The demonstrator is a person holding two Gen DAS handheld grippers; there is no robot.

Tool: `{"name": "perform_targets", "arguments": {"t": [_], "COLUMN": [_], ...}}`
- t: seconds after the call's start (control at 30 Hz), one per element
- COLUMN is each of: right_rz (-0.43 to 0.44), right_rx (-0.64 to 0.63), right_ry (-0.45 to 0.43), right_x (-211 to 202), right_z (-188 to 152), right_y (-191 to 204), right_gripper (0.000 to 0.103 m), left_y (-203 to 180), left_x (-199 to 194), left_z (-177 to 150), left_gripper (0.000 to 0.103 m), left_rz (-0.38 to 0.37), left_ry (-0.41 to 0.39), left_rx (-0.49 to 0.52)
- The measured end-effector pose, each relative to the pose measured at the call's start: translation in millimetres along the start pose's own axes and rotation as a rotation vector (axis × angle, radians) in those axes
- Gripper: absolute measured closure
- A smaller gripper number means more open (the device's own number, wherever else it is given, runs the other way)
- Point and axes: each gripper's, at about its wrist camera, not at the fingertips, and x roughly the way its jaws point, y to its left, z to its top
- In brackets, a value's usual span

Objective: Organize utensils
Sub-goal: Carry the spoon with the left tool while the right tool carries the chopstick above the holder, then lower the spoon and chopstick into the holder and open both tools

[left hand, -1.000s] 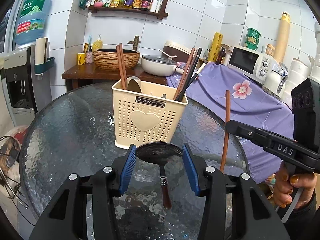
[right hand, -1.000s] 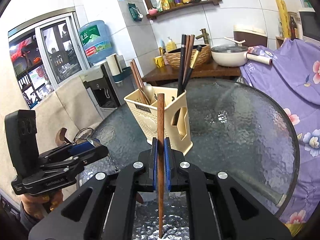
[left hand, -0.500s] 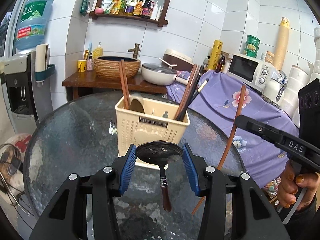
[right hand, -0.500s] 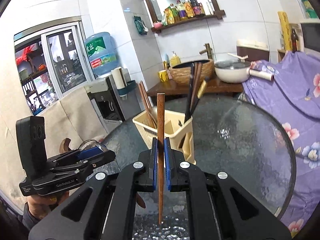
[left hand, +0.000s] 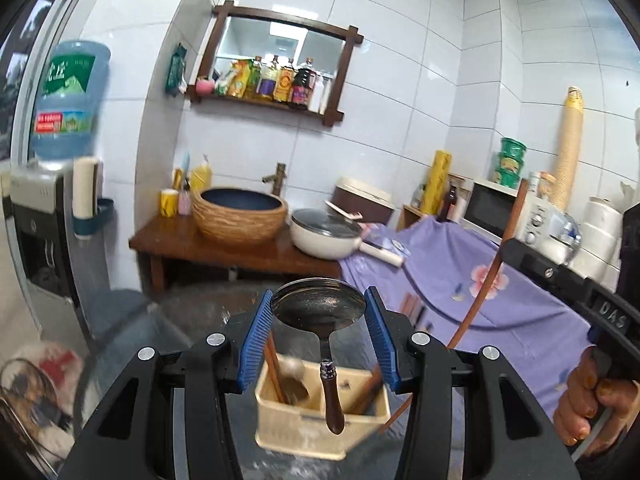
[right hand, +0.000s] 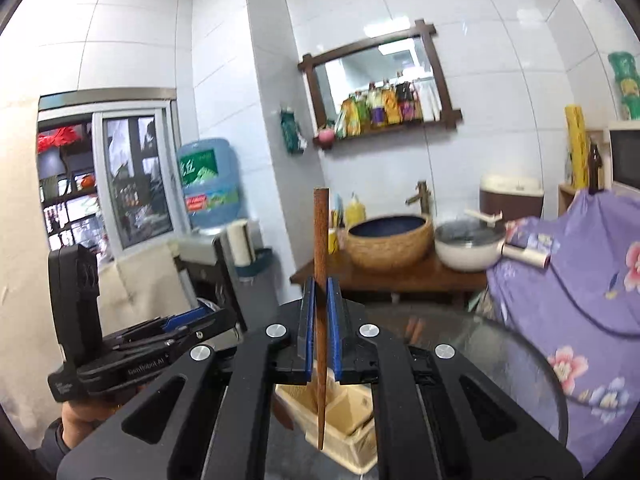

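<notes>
My left gripper (left hand: 319, 316) is shut on a dark metal spoon (left hand: 320, 312), gripped by its bowl, wooden handle hanging down over the cream utensil caddy (left hand: 320, 428). The caddy sits on the glass table and holds chopsticks and a spoon. My right gripper (right hand: 319, 320) is shut on a brown wooden chopstick (right hand: 320, 280), held upright with its tip above the caddy (right hand: 344, 428). The right gripper also shows in the left wrist view (left hand: 560, 280), to the right of the caddy. The left gripper shows in the right wrist view (right hand: 160, 336), at the left.
The round glass table (right hand: 500, 360) lies below. A purple flowered cloth (left hand: 480, 280) covers furniture at the right. A wooden counter (left hand: 192, 240) behind carries a woven basin and a white pan. A water dispenser (left hand: 40, 220) stands at the left.
Both grippers have risen and tilted up, so the caddy has dropped low in both views. The spoon handle and the chopstick tip now hang over the caddy's openings.
</notes>
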Motion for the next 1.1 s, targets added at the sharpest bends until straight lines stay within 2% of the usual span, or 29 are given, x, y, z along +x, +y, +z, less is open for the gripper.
{"name": "perform_targets", "arguments": {"t": [0.2, 0.4, 0.63, 0.93, 1.1], "right_rz": [-0.054, -0.082, -0.096, -0.086, -0.089], "right_rx": [-0.012, -0.036, -0.08, -0.058, -0.058], "right_ry": [-0.004, 0.024, 0.048, 0.086, 0.094], "right_x": [30.8, 51.9, 62.0, 68.0, 68.1], "right_z": [-1.7, -39.5, -82.0, -115.4, -123.1], "right_y": [-1.6, -7.0, -3.5, -13.0, -14.8], "right_gripper": [0.096, 0.096, 0.096, 0.096, 0.096], "left_y": [1.1, 9.4, 8.7, 15.8, 15.5], "left_x": [27.9, 50.0, 67.4, 79.9, 86.9], "left_z": [2.5, -20.3, -51.5, -85.1, -96.0], "left_gripper": [0.057, 0.057, 0.057, 0.057, 0.057], "left_rz": [0.047, 0.072, 0.085, 0.102, 0.102], "left_ry": [0.01, 0.053, 0.085, 0.125, 0.152], "left_rx": [0.025, 0.037, 0.067, 0.086, 0.096]}}
